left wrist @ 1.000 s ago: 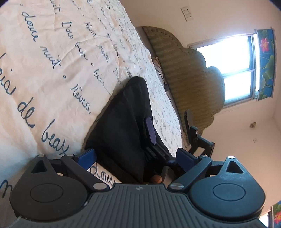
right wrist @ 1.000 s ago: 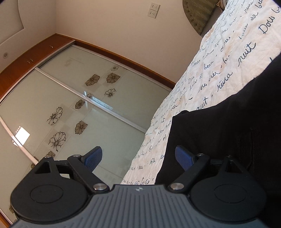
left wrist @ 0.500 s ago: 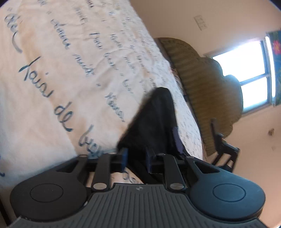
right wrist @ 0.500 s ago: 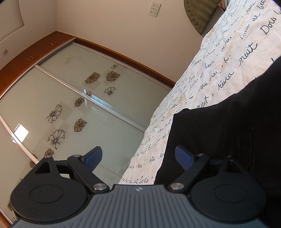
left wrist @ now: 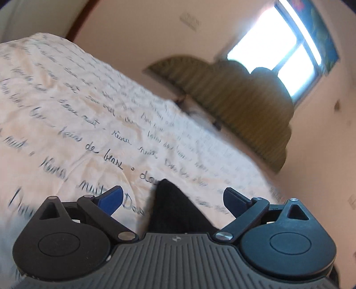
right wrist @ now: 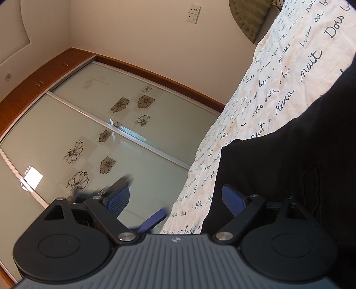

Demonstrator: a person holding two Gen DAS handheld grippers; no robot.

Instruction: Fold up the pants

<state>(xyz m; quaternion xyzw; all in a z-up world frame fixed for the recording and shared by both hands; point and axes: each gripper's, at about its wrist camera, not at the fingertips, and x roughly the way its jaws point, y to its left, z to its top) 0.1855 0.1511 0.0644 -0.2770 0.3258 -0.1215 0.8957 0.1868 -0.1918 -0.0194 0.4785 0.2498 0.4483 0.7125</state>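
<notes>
Pants, black, lie on the bed over the bedspread, a cream cover printed with dark cursive script. In the right wrist view the garment fills the right and lower right of the frame; one squared corner of it reaches to centre frame, close to the mattress edge. A stitched pocket seam shows at the right of centre.

Right gripper: released. Its blue pads stand wide apart. The right pad sits against the black cloth in the picture; whether it touches cannot be told. The left pad hangs off the bed, in front of the wardrobe.

In the left wrist view, which is motion-blurred, a pointed fold of the pants rises at lower centre between the fingers.

Left gripper: released, pads spread to either side of the cloth point and clear of it. Nothing is clamped.

Surroundings:
- Sliding wardrobe doors, frosted glass with flower motifs and a brown wooden frame, occupy the left of the right wrist view.
- A blurred blue-and-black shape, apparently the left gripper, shows at lower centre left of that view, in front of the doors.
- Wall socket plate, top centre.
- Padded olive headboard at the upper right of the left wrist view, with a bright window above it.
</notes>
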